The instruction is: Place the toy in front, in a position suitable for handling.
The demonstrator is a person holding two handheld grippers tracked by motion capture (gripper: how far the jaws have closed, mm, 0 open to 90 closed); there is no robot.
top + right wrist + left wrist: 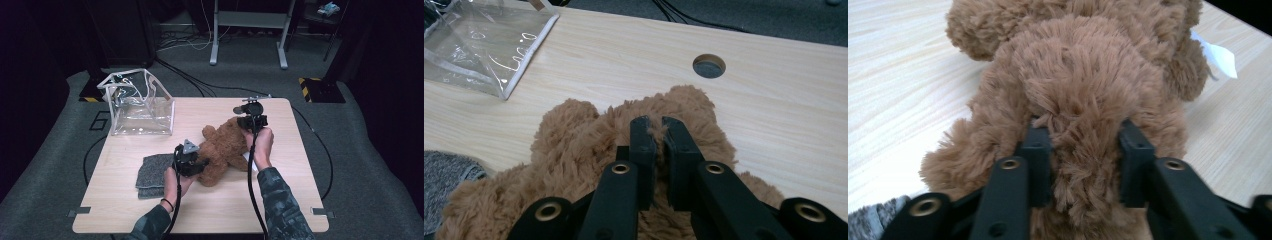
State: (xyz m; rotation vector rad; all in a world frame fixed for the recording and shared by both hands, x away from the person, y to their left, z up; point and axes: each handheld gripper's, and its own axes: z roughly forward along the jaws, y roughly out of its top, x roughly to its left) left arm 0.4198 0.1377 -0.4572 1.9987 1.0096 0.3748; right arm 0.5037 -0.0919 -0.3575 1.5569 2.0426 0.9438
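A brown plush teddy bear (222, 147) lies in the middle of the wooden table (210, 205). My left gripper (197, 167) is at the bear's near-left end. In the left gripper view it (1085, 145) is shut on a thick plush part of the bear (1083, 65), with fur bulging between the pads. My right gripper (248, 124) is at the bear's far-right end. In the right gripper view it (660, 127) is nearly closed, pinching a tuft of the bear's fur (574, 135).
A clear plastic bag (140, 105) with white trim stands open at the table's far left. A grey folded cloth (152, 175) lies just left of the left gripper. A white tag (1220, 57) sticks out of the bear. A round cable hole (709, 66) lies beyond it.
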